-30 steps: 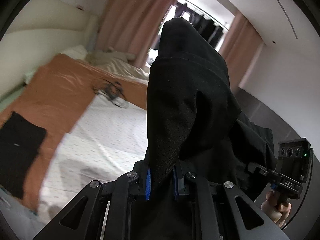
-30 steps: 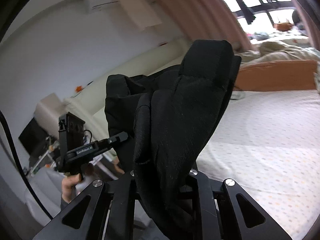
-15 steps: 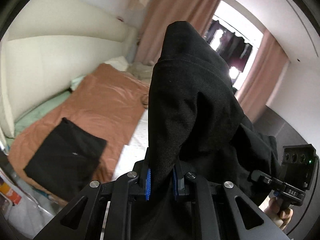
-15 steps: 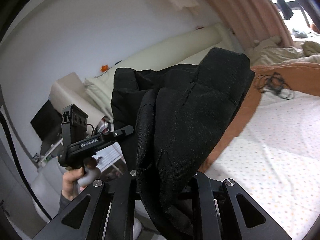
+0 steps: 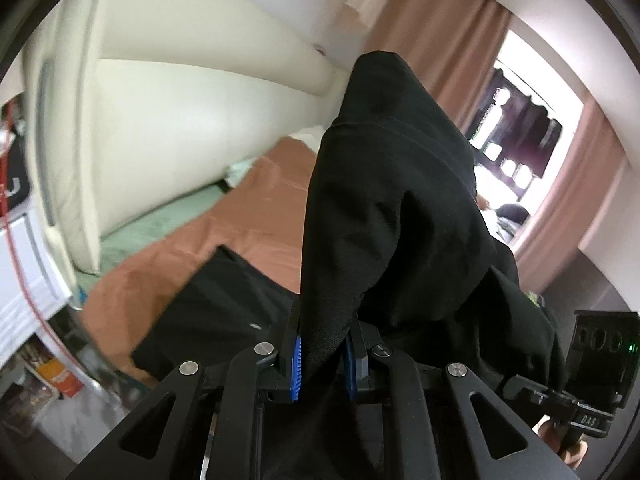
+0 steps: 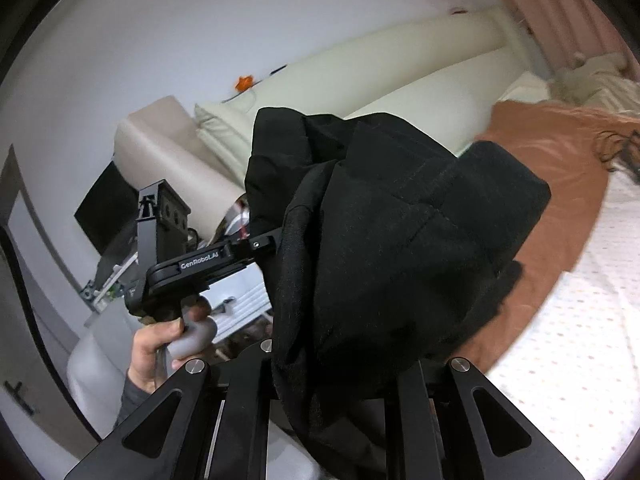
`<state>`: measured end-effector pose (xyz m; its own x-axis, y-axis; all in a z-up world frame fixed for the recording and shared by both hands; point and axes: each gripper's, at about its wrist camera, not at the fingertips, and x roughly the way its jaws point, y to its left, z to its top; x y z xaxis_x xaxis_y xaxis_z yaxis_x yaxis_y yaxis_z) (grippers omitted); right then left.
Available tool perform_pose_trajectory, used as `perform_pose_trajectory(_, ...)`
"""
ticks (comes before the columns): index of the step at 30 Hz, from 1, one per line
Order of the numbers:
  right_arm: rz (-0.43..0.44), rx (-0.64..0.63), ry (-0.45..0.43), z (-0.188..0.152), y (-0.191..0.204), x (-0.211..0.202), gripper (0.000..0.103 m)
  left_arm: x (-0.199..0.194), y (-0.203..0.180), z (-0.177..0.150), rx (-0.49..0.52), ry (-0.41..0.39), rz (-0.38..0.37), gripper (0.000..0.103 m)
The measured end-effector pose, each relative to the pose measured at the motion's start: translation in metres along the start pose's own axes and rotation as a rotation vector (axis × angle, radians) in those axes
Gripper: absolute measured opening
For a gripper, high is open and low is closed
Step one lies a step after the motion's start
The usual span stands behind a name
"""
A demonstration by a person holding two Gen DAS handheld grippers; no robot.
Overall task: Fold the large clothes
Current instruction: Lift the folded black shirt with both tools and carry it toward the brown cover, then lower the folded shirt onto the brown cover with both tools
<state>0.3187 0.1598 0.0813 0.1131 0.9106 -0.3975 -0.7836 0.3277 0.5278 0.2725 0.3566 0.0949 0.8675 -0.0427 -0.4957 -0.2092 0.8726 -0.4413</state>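
One black piece (image 5: 224, 312) already lies folded flat on the orange-brown cover (image 5: 256, 208) of the bed, down near its foot end, so I judge that part done; the black garment (image 5: 392, 208) I am carrying now is bunched up and bundled, and from the way I hold it off the bed I would guess it is folded and on its way to that pile, though I cannot tell how neat the fold is. My left gripper (image 5: 323, 364) is pinched narrow on a thick wad of the cloth, the blue pads (image 5: 297, 364) pressing it from both sides, and the fabric rises in a tall hump in front of the lens. My right gripper (image 6: 340, 384) has its fingers buried under the same garment, which drapes right over them; the cloth comes up from between them, so I take it as clamped. Both tools point gently downward, side by side, each held by a hand (image 6: 160, 344) on its grip, the garment slung between them above the bed edge. What is left: setting it down and letting go
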Motion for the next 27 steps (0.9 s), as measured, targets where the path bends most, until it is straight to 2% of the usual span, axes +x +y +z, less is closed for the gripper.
perform_pose_trajectory(7, 0.081, 0.007, 0.062, 0.004, 0.016, 0.074, 0.016, -0.005, 0.039, 0.023, -0.022, -0.009, 0.109, 0.016)
perform_pose_trajectory(11, 0.118, 0.026, 0.085, 0.005, 0.011, 0.101, 0.016, 0.007, 0.045, 0.035, -0.019, 0.0, 0.176, 0.016)
perform_pose_trajectory(15, 0.118, 0.076, 0.102, 0.004, -0.014, 0.128, 0.016, 0.045, 0.05, 0.041, -0.025, 0.023, 0.213, 0.015)
perform_pose_trajectory(22, 0.081, 0.206, 0.126, 0.0, -0.092, 0.154, 0.016, 0.131, 0.067, 0.04, -0.055, 0.108, 0.229, 0.015)
perform_pose_trajectory(27, 0.061, 0.201, 0.144, 0.0, -0.12, 0.162, 0.016, 0.182, 0.065, 0.051, -0.054, 0.158, 0.245, 0.015)
